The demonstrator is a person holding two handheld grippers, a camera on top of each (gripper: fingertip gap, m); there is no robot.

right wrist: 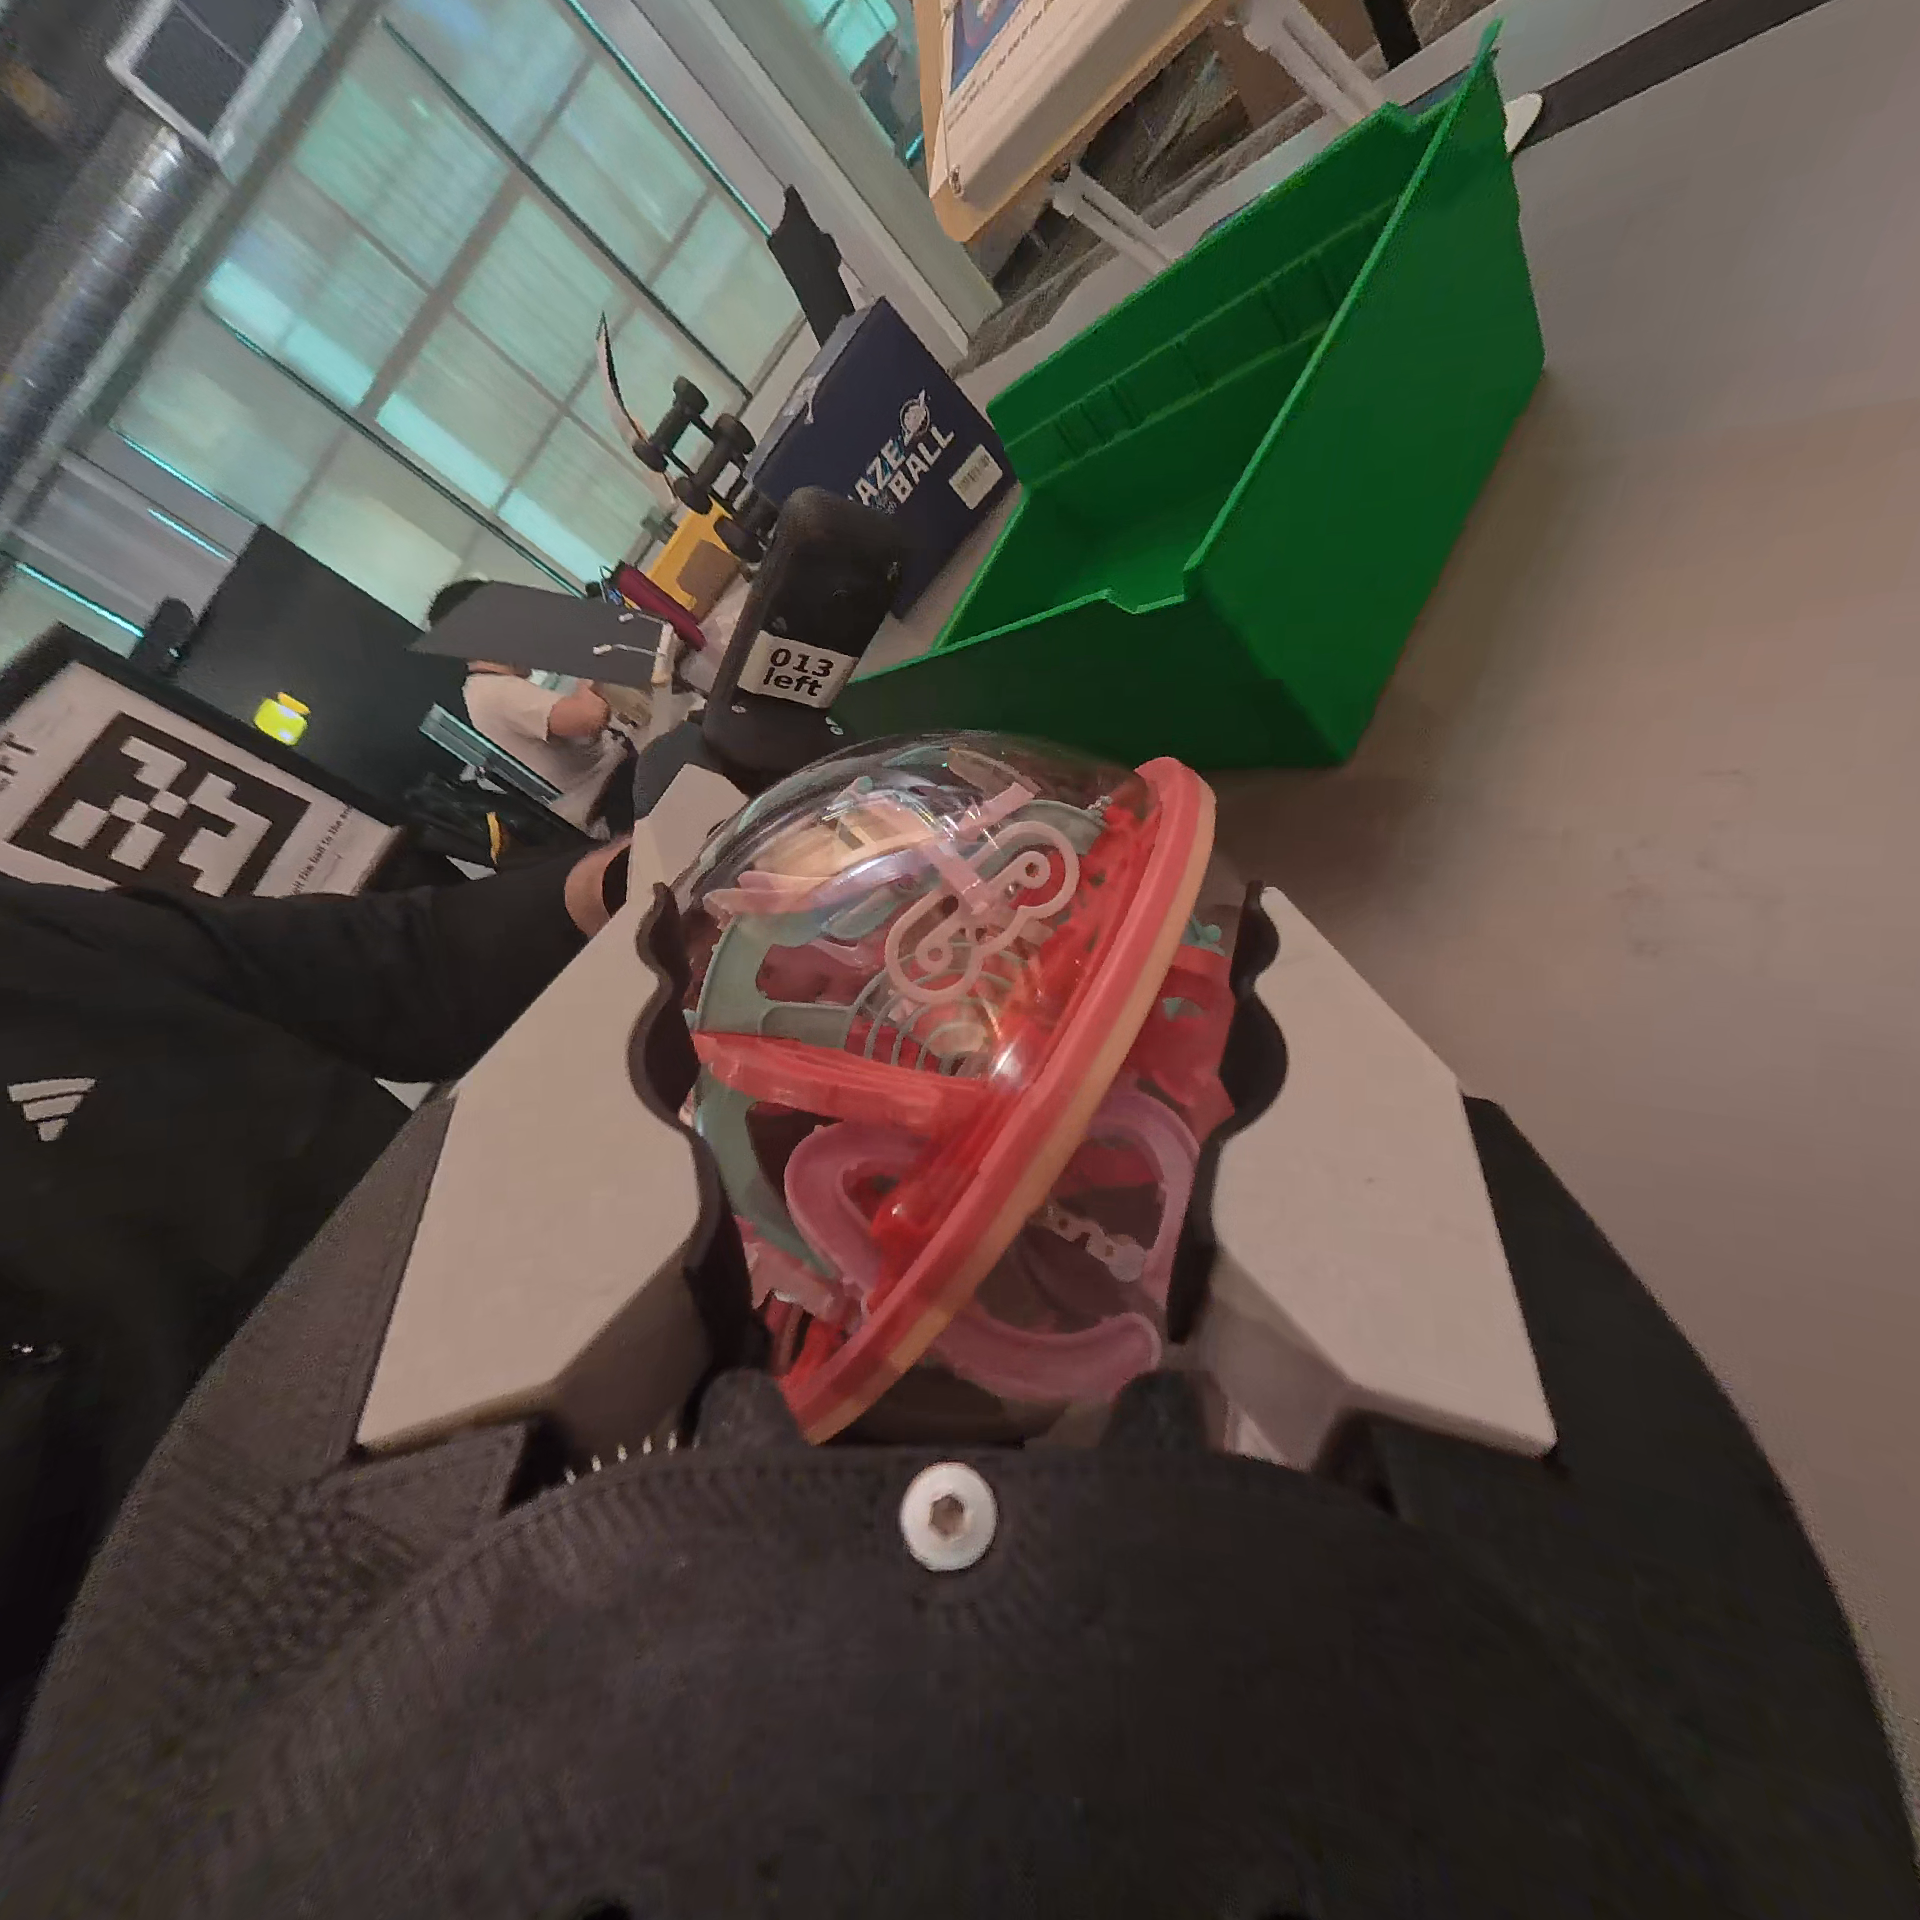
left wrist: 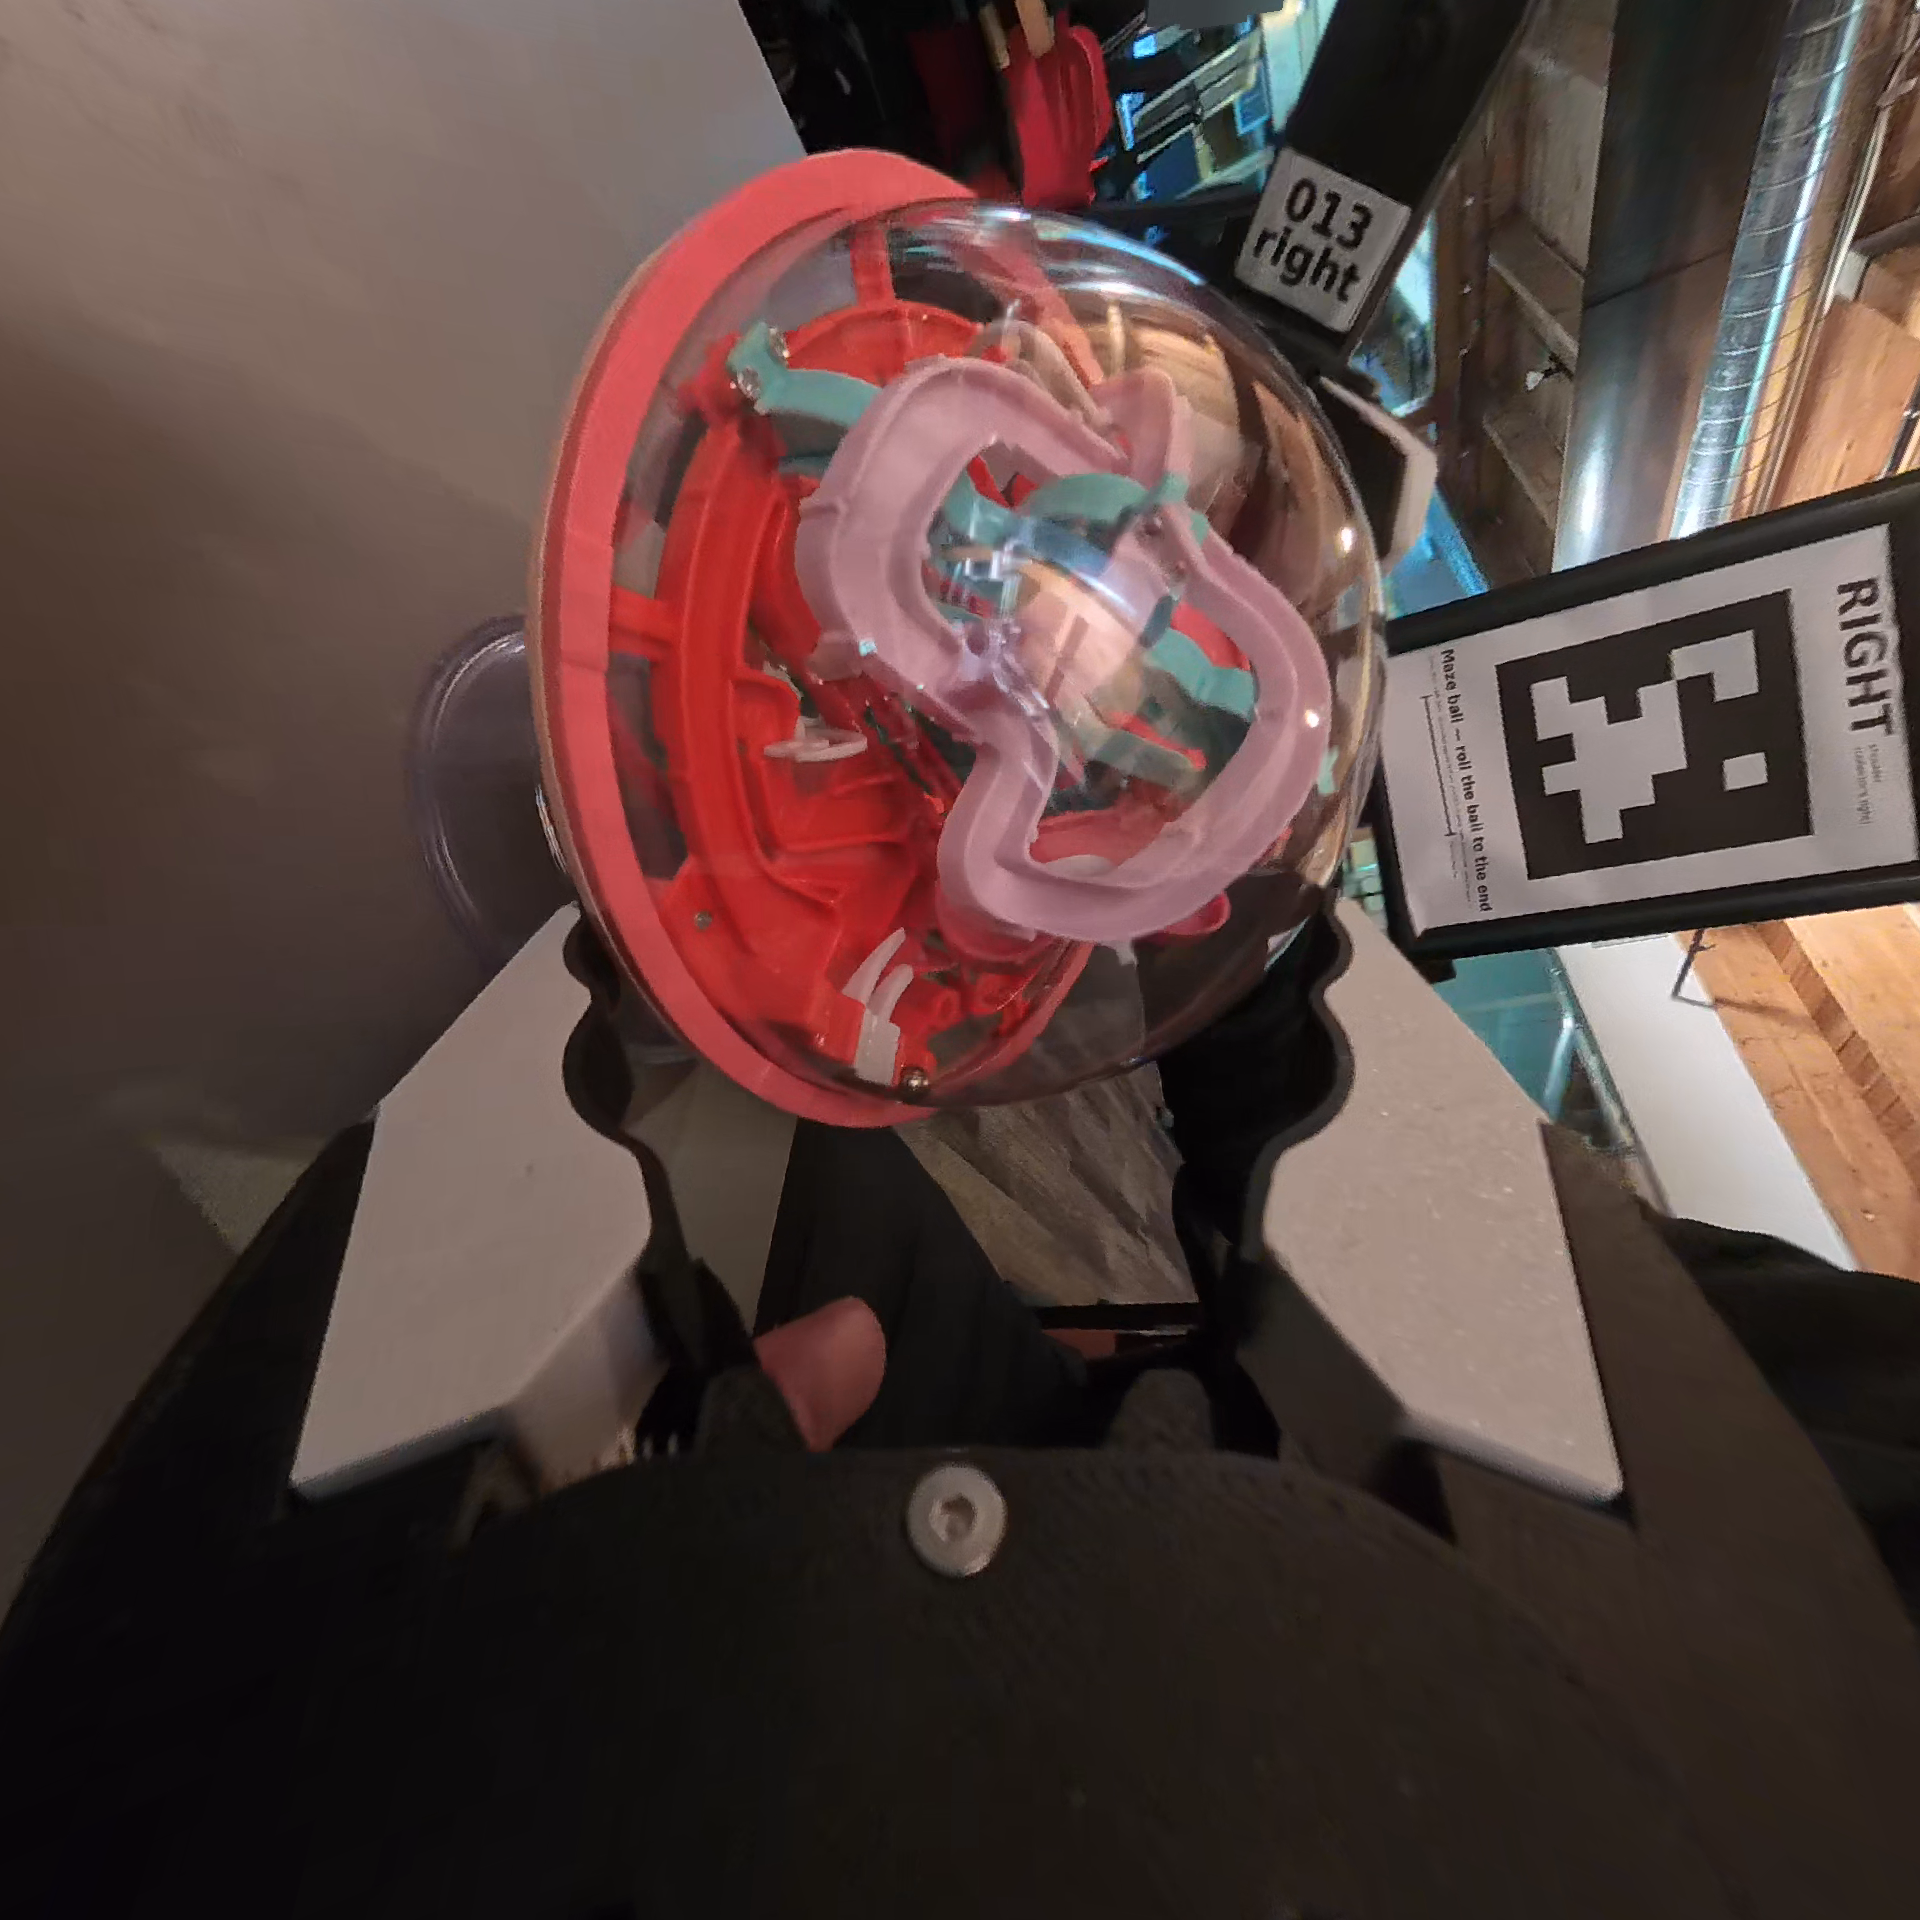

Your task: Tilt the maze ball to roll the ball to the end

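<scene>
Both grippers, left gripper (left wrist: 956,966) and right gripper (right wrist: 956,997), clamp the maze ball (right wrist: 935,1049), clear of the green bin (right wrist: 1299,499).

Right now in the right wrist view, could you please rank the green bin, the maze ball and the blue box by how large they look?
1. Green bin, the largest.
2. Maze ball, though it sits much nearer the camera, so its rank is unsure.
3. Blue box, the smallest and farthest away.
</scene>
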